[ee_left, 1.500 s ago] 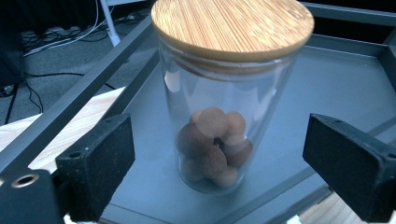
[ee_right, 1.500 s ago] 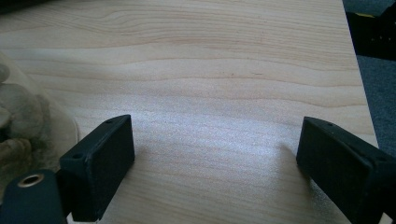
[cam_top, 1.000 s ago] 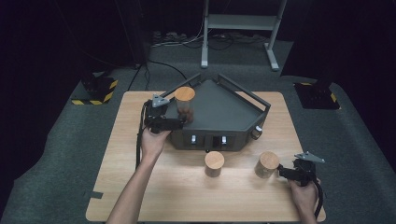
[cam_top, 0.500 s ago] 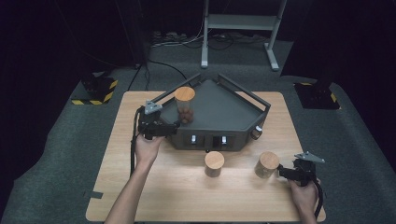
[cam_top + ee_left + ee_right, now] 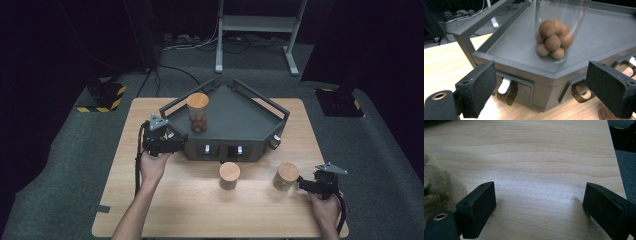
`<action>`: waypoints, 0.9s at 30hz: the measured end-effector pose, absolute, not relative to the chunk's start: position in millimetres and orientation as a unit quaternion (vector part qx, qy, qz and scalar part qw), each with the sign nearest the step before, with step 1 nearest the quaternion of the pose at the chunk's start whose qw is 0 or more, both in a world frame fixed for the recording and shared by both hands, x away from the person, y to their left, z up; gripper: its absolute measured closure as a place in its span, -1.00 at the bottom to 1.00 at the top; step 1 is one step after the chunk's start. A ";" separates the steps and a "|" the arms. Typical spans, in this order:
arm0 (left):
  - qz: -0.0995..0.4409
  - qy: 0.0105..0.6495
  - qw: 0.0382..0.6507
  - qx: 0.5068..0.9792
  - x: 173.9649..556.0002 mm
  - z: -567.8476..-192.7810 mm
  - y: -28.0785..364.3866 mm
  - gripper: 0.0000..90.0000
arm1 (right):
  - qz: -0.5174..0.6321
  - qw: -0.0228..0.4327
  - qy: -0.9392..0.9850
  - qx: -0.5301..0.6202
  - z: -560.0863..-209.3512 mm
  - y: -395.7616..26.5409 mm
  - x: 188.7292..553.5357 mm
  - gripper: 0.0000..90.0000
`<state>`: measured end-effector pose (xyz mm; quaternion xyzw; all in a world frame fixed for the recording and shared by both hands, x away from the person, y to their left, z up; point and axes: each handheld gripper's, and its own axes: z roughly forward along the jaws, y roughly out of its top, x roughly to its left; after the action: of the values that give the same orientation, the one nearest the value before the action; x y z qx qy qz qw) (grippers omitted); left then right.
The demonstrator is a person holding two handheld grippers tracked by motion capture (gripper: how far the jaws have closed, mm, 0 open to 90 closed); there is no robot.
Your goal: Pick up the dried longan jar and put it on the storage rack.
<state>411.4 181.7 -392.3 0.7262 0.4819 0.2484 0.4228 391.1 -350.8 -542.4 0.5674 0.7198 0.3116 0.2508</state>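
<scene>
- Here my left gripper [image 5: 176, 142] sits at the dark tray's [image 5: 240, 120] left front corner, jaws spread wide, gripping nothing.
- A clear jar of brown balls [image 5: 556, 30] stands upright on the tray, just beyond those jaws.
- My right gripper [image 5: 306, 185] rests wide open and unloaded, beside a cork-lidded jar [image 5: 285, 176] on the wooden table [image 5: 165, 210].

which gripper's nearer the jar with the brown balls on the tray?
Left. The left gripper sits open at the grey tray's front-left edge, just short of the jar. The right gripper is open far across the table, beside another jar.
</scene>
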 end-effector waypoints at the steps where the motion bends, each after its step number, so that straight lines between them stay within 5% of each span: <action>1: 0.248 0.483 0.423 0.725 410.8 -393.4 181.8 -0.78 | 0.312 0.251 0.720 0.567 -542.4 -350.8 391.2 -0.76; 27: 0.229 0.507 0.412 0.722 396.1 -437.9 195.8 -0.79 | 0.312 0.251 0.720 0.568 -542.4 -350.7 391.2 -0.76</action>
<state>396.1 195.8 -437.9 0.7217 0.5069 0.2292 0.4119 391.2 -350.7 -542.4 0.5675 0.7197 0.3115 0.2509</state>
